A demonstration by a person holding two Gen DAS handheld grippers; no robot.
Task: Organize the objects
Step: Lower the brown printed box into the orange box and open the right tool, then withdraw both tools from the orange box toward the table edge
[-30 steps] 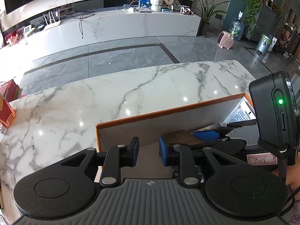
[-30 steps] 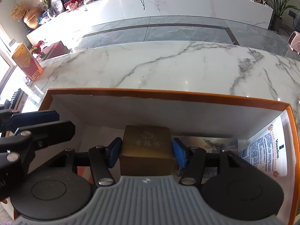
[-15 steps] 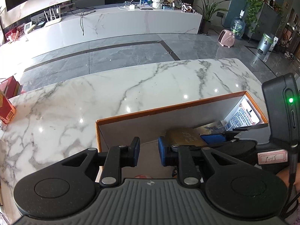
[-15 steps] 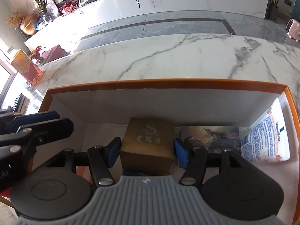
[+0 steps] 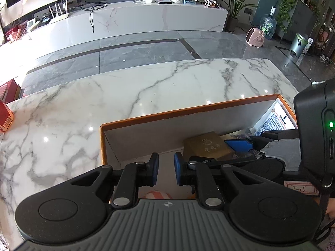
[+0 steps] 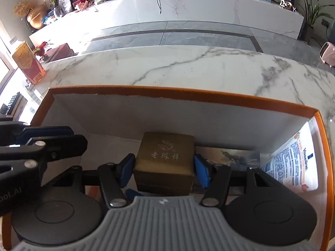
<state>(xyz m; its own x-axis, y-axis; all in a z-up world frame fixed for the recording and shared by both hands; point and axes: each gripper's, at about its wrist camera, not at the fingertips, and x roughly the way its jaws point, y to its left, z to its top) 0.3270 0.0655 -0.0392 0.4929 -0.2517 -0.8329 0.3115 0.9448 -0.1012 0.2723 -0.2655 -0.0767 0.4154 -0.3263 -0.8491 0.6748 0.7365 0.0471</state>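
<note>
- Sitting on the marble counter [image 6: 188,67], the orange-rimmed box [image 6: 180,94] already holds a picture card [image 6: 232,155] and a Vaseline pack [image 6: 293,163].
- The right tool [image 6: 164,170] grips the gold box [image 6: 165,159] by both sides, low inside near the far wall; placing seems the step in hand.
- The left tool [image 5: 166,168] hovers empty, pads narrowly apart.
- Next, likely: set the gold box down flat, then spread the pads.

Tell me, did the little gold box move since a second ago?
Yes. The gold box, between the right gripper pads, now sits nearer the far wall of the orange-rimmed box, partly covering the picture card.
</note>
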